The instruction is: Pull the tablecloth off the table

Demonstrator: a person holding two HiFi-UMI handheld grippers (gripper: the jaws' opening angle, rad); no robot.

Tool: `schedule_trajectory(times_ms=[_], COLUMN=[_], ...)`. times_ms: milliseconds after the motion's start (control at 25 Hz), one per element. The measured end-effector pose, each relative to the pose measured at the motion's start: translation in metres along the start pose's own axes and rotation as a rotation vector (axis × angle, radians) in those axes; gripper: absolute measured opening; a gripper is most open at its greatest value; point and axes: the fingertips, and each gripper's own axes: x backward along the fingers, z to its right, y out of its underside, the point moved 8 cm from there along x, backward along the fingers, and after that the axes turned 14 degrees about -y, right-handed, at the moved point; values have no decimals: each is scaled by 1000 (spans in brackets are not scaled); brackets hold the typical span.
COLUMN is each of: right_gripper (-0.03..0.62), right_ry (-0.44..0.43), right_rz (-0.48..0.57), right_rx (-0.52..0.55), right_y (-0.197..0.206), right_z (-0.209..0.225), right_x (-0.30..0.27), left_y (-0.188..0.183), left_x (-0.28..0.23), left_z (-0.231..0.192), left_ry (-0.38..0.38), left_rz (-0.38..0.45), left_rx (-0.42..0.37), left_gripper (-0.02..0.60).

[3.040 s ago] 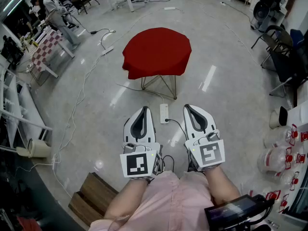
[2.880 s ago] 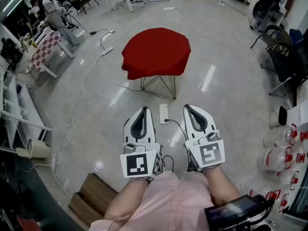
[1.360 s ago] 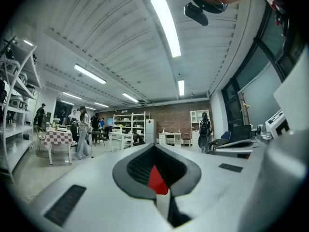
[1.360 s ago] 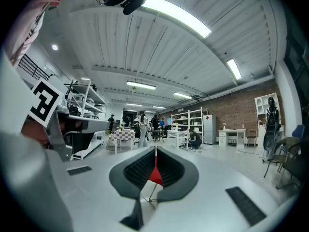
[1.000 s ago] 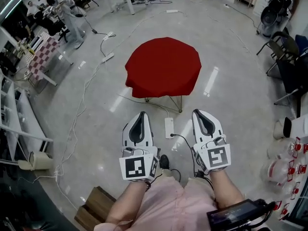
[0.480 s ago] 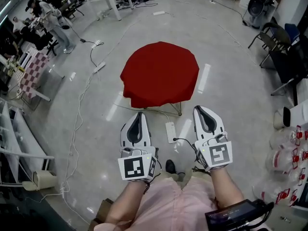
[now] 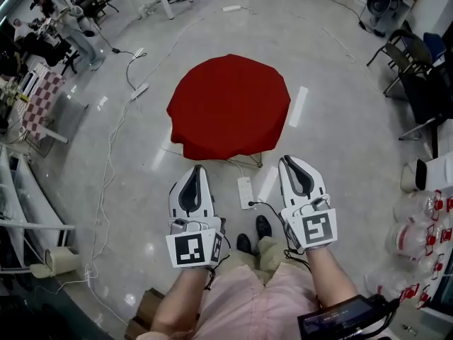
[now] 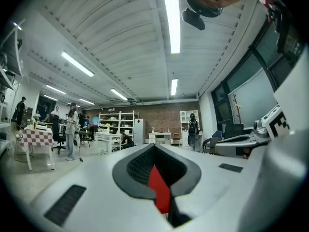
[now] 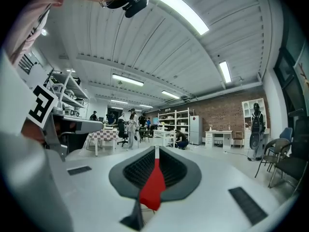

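While the grey floor (image 7: 340, 69) fills the head view, the round bench, of which only thin metal legs (image 7: 244, 161) show, stands at its centre under the red tablecloth (image 7: 230, 105), which covers the top and hangs over the rim all round. Compared with three seconds ago, the covered bench appears larger and lies much nearer the person. Its near hem was then well apart from both tools and is now just ahead of their tips.

The left hand-held gripper (image 7: 192, 172) and the right hand-held gripper (image 7: 294, 163) are held side by side and point toward the cloth. Each is clenched, with its jaws pressed together on nothing. In the left gripper view, the left hand-held gripper (image 8: 153, 150) shows only a red sliver of tablecloth (image 8: 159, 190) through the slit between the closed jaws. The right gripper view gives the same picture for the right hand-held gripper (image 9: 156, 151) and the tablecloth (image 9: 153, 187). Neither tool touches the cloth.

A white power strip (image 7: 245, 192), earlier ahead of the tips, now lies on the floor between the two tools. Two dark shoes (image 7: 263, 227) show just below it.
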Motion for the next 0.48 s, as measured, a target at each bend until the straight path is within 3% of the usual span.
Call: schedule_trajectory(times_ms=[480], right_gripper=[39], right_ry=[-63], right_rz=[-7], right_rx=[-11], right_y=[33], right_z=[34], right_x=[-35], left_y=[28], left_x=[-45], left_z=[3], left_ry=[-15], left_rz=[26], left_rx=[2], left_gripper=[20])
